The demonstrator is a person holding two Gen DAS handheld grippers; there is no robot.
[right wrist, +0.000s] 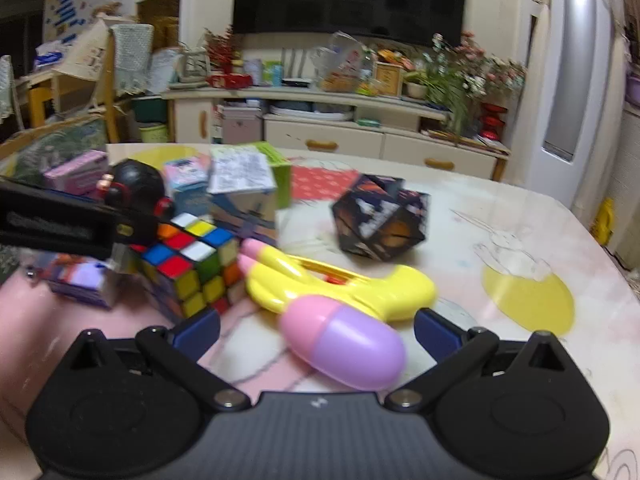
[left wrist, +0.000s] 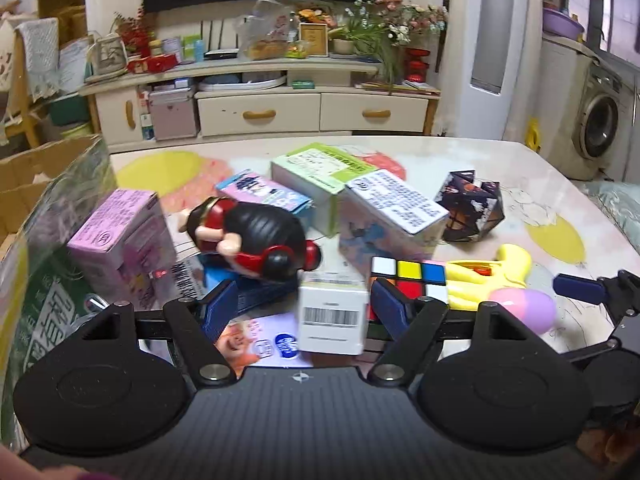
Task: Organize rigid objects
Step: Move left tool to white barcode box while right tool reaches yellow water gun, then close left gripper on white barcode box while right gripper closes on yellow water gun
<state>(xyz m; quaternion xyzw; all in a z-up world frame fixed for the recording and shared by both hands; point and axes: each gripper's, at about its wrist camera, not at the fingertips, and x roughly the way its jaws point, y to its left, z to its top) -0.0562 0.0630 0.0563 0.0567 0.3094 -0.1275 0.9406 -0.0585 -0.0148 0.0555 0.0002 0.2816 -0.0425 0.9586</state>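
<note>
Left wrist view: the left tongs sit low over the clutter, released, their 2 blue fingers spread either side of a small white barcode box without touching it. Just beyond lie a black-and-red doll, a pink box and a Rubik's cube. Right wrist view: the right tongs are also released, hovering level above a pink-and-purple egg that lies between their fingers, touching a yellow toy gun. A dark folding cube stands apart behind. Bare tabletop stretches to the right, up to its rounded edge; the left side is crowded.
</note>
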